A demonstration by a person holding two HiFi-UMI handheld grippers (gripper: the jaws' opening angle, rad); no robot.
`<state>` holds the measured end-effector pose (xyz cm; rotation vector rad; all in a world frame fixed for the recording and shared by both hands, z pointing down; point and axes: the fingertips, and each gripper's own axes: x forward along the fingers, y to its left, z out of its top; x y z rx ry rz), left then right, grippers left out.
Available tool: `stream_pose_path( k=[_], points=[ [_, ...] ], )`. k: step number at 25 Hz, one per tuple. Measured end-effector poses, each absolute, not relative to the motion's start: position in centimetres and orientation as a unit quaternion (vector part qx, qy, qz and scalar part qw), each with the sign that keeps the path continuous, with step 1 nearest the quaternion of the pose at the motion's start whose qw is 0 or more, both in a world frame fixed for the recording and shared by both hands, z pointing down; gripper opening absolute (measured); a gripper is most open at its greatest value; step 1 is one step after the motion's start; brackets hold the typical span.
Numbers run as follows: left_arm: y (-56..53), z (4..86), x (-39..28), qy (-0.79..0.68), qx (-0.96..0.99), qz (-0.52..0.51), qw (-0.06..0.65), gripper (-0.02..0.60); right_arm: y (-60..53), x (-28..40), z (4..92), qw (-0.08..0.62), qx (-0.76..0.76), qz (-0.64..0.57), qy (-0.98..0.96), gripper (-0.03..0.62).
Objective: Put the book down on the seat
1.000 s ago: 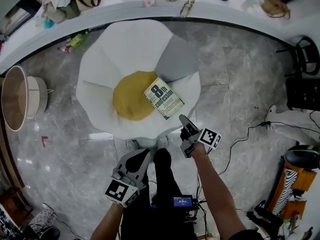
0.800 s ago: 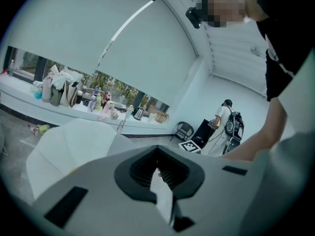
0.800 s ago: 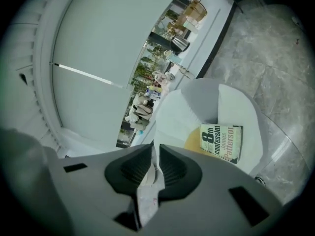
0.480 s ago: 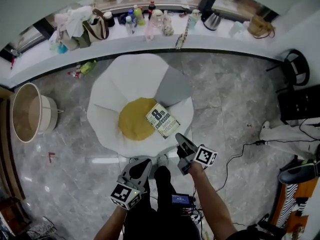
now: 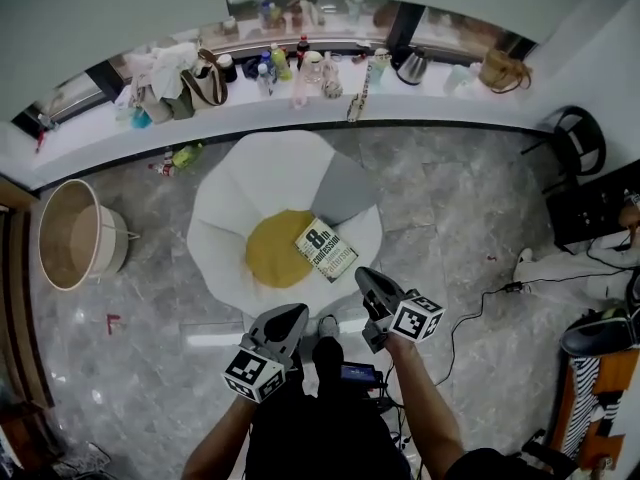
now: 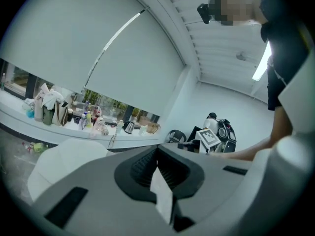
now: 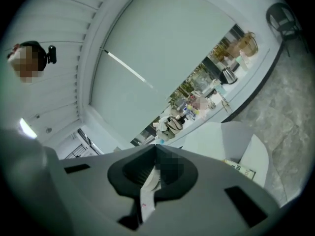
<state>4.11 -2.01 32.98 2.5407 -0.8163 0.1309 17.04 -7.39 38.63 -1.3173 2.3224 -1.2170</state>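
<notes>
The book [image 5: 327, 251], white-covered with a large "8", lies flat on the seat [image 5: 250, 183], partly on its yellow centre cushion [image 5: 268, 253] and partly on a white petal. Nothing holds it. My right gripper [image 5: 362, 273] hangs just short of the seat's near edge, shut and empty, a little back from the book. My left gripper [image 5: 299, 311] is lower left of it, also shut with nothing in it. The right gripper view shows the closed tips [image 7: 155, 146] with the book [image 7: 241, 169] beyond them. In the left gripper view the tips [image 6: 157, 147] meet above the seat [image 6: 64, 156].
A curved window ledge [image 5: 300, 103] behind the seat carries bottles, bags and a kettle. A round tub [image 5: 75, 233] stands at the left, a black chair [image 5: 575, 138] at the right. Cables [image 5: 490, 288] run over the grey marble floor, and a green bottle [image 5: 185, 155] lies by the ledge.
Both grippers have drawn back from the seat toward the person's body, and the right gripper's jaws have closed. The book has stayed on the cushion while the head view has risen.
</notes>
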Motion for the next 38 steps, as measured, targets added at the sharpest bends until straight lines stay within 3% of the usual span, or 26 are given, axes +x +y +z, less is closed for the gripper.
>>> stream_pose_path(
  k=[15,26,38],
  points=[
    [1.7,28.7,0.9,-0.307,0.930,0.037,0.199,0.012,-0.3,9.3,28.9,0.016,-0.404,-0.273,0.873,0.015],
    [1.3,25.9,-0.1,-0.297,0.938,0.014,0.177,0.012,1.7,7.2,24.8,0.018,-0.363,-0.205,0.909,0.014],
    [2.6,25.8,0.2,-0.289,0.940,0.019,0.182,0.012,3.4,7.5,24.9,0.027,-0.362,-0.217,0.906,0.014]
  ],
)
